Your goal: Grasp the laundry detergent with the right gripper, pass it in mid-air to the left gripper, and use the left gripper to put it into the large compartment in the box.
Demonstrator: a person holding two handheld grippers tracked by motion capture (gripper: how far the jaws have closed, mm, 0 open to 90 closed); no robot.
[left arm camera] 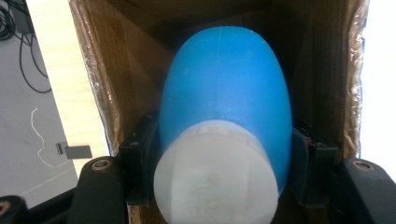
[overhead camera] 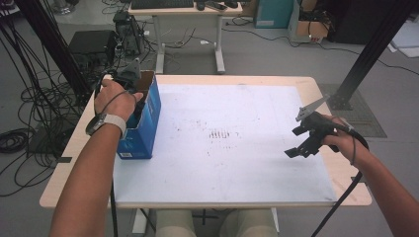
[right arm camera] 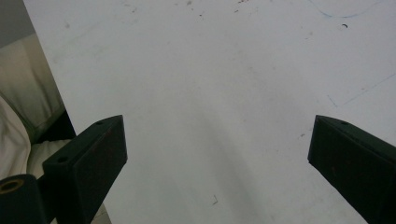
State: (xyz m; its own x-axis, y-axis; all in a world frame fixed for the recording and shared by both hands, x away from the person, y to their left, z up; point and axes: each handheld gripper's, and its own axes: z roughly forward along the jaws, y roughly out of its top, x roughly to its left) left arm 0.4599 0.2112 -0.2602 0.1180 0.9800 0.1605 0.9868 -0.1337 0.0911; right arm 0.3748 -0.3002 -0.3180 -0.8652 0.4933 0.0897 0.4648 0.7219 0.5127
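Observation:
A blue cardboard box (overhead camera: 143, 123) stands open-topped at the table's left side. My left gripper (overhead camera: 132, 89) reaches down into it. In the left gripper view its black jaws press on both sides of a blue bottle (left arm camera: 229, 98) with a white cap (left arm camera: 215, 175), inside the brown walls of the box (left arm camera: 121, 56). My right gripper (overhead camera: 300, 148) hovers over the white mat (overhead camera: 227, 148) near its right edge. Its jaws stand wide apart, with only the mat (right arm camera: 224, 93) between them.
The wooden table (overhead camera: 326, 89) shows around the mat. Behind it stand a second desk (overhead camera: 188, 29), black equipment (overhead camera: 94, 44) and many cables on the floor (overhead camera: 20, 98). A black frame post (overhead camera: 375, 49) rises at the right. The person's knees (overhead camera: 217, 222) are below the front edge.

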